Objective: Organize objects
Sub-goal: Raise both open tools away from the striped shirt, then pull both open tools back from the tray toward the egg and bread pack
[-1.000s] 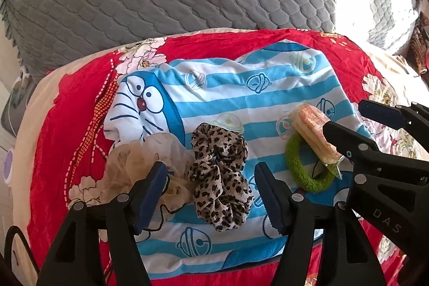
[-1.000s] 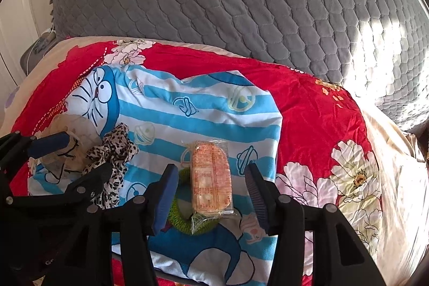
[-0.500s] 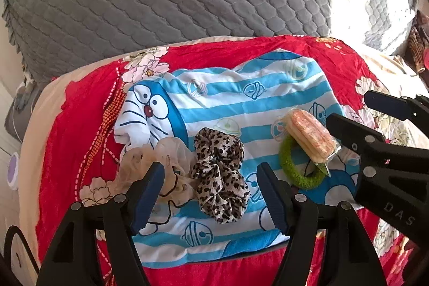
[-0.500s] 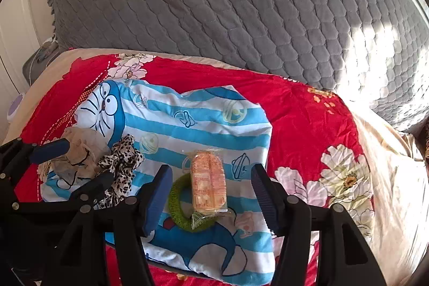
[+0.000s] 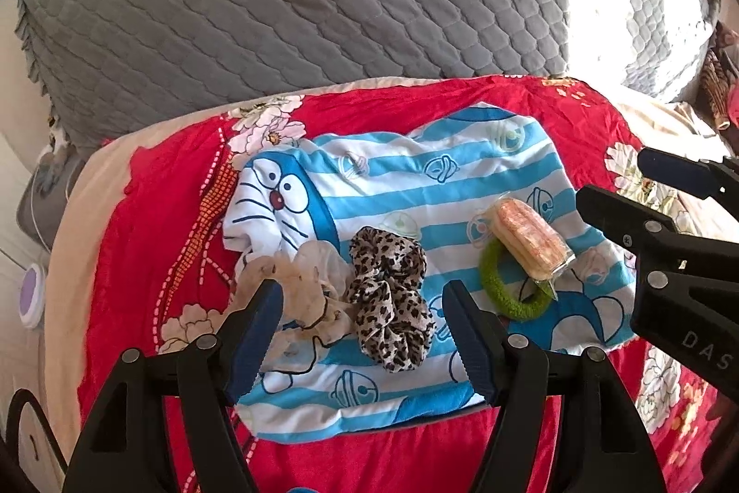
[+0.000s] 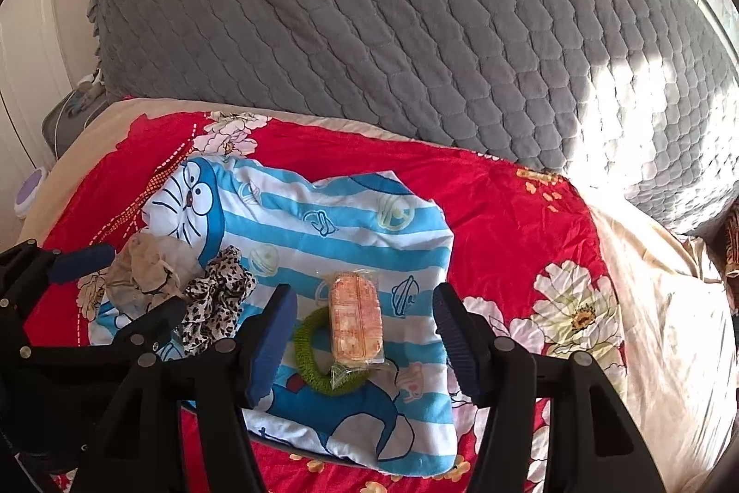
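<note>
A blue-striped cartoon cloth (image 5: 415, 179) lies on the bed with several small items on it. A leopard scrunchie (image 5: 390, 299) and a beige gauze scrunchie (image 5: 300, 285) lie side by side. My left gripper (image 5: 361, 287) hovers above them, open, with nothing between its fingers. To the right, a wrapped orange snack pack (image 6: 353, 317) rests across a green hair ring (image 6: 309, 354). My right gripper (image 6: 365, 289) hangs above that pair, open and touching neither. In the right wrist view the leopard scrunchie (image 6: 217, 299) lies at the left.
The cloth lies on a red floral sheet (image 5: 152, 216). A grey quilted cover (image 5: 323, 8) rises behind it. Pale beige bedding (image 6: 669, 331) spreads to the right. A small purple-and-white round thing (image 5: 30, 294) sits off the bed's left edge.
Both grippers have lifted away from the cloth, so the items look smaller and lower. The right jaws stand a little wider than a second ago. The items have not moved.
</note>
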`<state>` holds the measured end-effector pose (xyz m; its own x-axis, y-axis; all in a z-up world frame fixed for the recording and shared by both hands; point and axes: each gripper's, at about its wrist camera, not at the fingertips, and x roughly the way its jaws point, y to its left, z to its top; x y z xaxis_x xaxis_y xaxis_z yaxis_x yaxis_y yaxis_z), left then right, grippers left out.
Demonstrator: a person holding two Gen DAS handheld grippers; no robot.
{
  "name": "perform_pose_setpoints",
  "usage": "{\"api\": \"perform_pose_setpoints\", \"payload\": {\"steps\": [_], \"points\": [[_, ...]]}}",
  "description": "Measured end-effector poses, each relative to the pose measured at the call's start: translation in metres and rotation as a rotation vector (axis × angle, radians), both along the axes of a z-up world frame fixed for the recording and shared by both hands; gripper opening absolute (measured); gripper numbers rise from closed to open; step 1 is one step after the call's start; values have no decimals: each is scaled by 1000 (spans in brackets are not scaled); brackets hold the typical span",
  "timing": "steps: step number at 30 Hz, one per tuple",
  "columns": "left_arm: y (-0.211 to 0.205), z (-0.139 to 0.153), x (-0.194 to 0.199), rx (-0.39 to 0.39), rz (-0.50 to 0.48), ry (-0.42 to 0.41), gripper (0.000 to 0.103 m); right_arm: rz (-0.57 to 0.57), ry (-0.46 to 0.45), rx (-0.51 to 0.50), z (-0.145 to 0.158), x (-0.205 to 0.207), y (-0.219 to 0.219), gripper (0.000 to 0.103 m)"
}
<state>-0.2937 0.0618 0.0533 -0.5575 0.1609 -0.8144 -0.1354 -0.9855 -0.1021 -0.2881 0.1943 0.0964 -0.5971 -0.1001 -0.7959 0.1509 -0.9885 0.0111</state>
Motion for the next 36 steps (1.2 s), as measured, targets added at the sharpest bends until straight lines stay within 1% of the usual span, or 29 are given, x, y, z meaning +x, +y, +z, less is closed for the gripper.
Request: {"api": "perform_pose_setpoints", "payload": {"steps": [3,9,18,29,33,36], "points": [[-3,6,3,2,4,8,73,2,11,-1,7,3,-1,65],[-11,18,8,4,17,25,73,1,28,7,18,7,-3,70],[-22,30,17,-2,27,39,73,-11,45,16,31,15,-2,88],[-33,48,28,-4,37,66,73,-2,56,11,46,22,-6,94],[-38,53,32,-8,43,71,73,8,57,9,51,25,-9,98],[-43,59,35,-12,44,80,74,9,64,13,57,28,-11,99]]}}
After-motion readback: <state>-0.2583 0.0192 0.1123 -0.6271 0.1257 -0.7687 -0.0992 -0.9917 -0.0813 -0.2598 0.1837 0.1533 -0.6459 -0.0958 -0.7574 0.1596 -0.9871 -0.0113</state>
